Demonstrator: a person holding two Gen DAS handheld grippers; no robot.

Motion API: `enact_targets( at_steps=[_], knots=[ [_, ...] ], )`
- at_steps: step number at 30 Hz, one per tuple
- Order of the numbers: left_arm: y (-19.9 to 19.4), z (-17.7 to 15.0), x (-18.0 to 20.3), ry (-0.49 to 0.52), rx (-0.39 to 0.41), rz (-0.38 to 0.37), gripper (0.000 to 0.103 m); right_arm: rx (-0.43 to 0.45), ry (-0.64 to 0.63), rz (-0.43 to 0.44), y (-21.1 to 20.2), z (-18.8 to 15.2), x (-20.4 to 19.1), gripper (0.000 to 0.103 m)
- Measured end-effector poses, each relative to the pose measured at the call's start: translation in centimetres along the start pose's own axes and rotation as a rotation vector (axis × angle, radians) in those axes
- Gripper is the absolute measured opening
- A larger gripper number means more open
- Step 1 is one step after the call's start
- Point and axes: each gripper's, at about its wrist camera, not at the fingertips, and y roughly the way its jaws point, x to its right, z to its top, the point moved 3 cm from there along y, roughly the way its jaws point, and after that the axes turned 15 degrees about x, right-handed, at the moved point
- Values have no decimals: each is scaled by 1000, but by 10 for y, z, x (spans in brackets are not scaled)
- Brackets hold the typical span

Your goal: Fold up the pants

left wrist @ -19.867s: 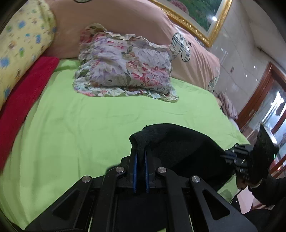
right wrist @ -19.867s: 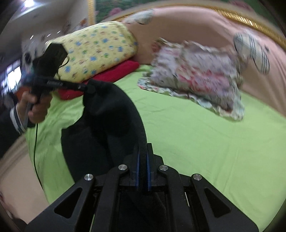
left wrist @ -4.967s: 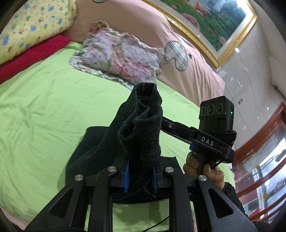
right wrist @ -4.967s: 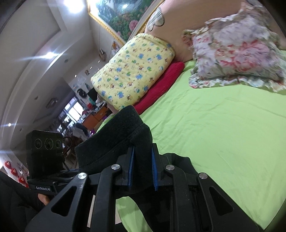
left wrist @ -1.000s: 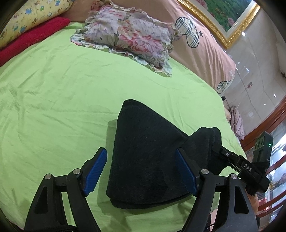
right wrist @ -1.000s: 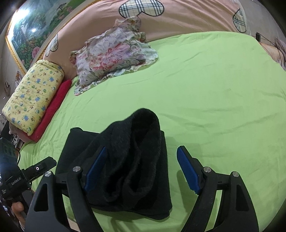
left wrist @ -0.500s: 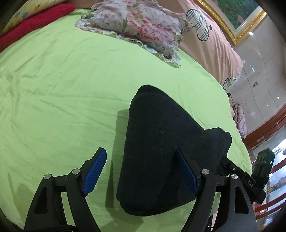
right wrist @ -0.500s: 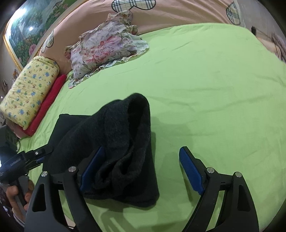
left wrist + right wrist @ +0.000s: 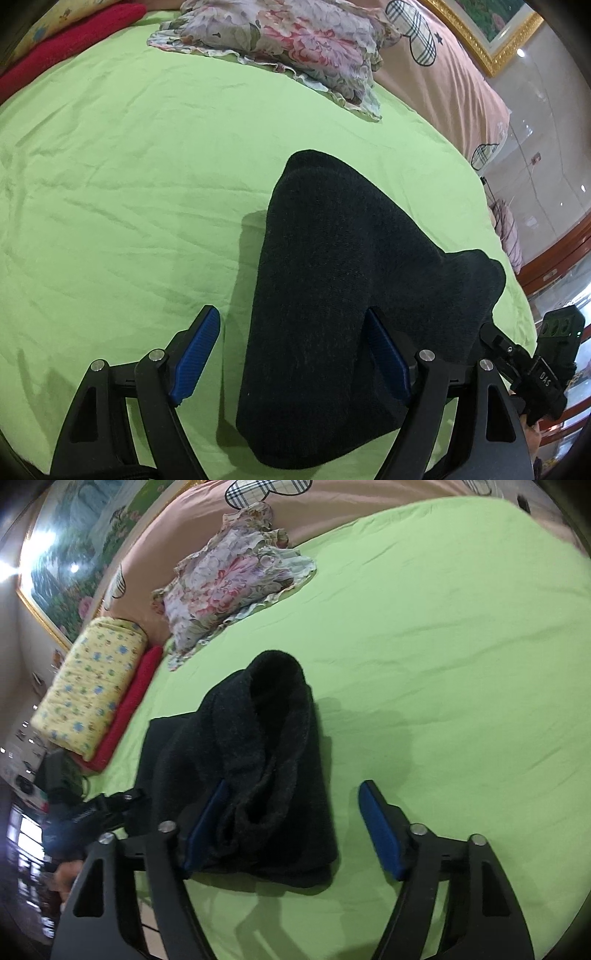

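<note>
1. Pants [image 9: 332,295] lie in a dark folded bundle on the green bed [image 9: 129,184], near its front edge; that's the left wrist view. The top layer looks smooth, tapering to a rounded end toward the floral pillow [image 9: 288,44].
2. Left gripper [image 9: 291,350] hovers over the near end with jaws spread wide and nothing between the pads. The right-hand blue pad sits against or just over the cloth; I can't tell whether it touches.
3. At the right edge of this view the right gripper's body pokes in beside the bundle's bulging corner.
4. From the right wrist view the pants [image 9: 258,775] look far lumpier: a thick roll of fabric humps up and curls open along the top, with a flatter layer spreading left beneath it.
5. Right gripper [image 9: 291,823] also has its jaws spread and holds nothing; the left pad is at the roll's edge, the right pad over bare sheet.
6. My guess is the fold is laid and wants tidying. To do it well, I'd press that hump flat from the middle outward, square the edges with the layer below, and avoid pinching just one layer, which could drag the fold open.
</note>
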Motion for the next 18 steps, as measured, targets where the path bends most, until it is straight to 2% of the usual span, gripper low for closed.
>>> enact_targets(
  at_steps=[2, 7, 8, 11, 16, 18],
  knots=[
    [4, 1, 4, 19, -1, 0, 79, -4, 17, 22, 1, -1, 0, 65],
    [14, 3, 6, -16, -30, -62, 62, -8, 44, 64, 3, -4, 1, 60],
    [17, 4, 6, -23, -36, -69, 61, -10, 43, 67, 4, -4, 1, 59],
    [19, 6, 10, -12, -35, -71, 57, -19, 56, 89, 3, -6, 1, 57],
    [10, 5, 16, 6, -17, -80, 40, -12, 65, 106, 2, -5, 1, 50],
    [7, 6, 18, 11, -13, -84, 37, -3, 63, 107, 0, -5, -2, 47]
  ],
)
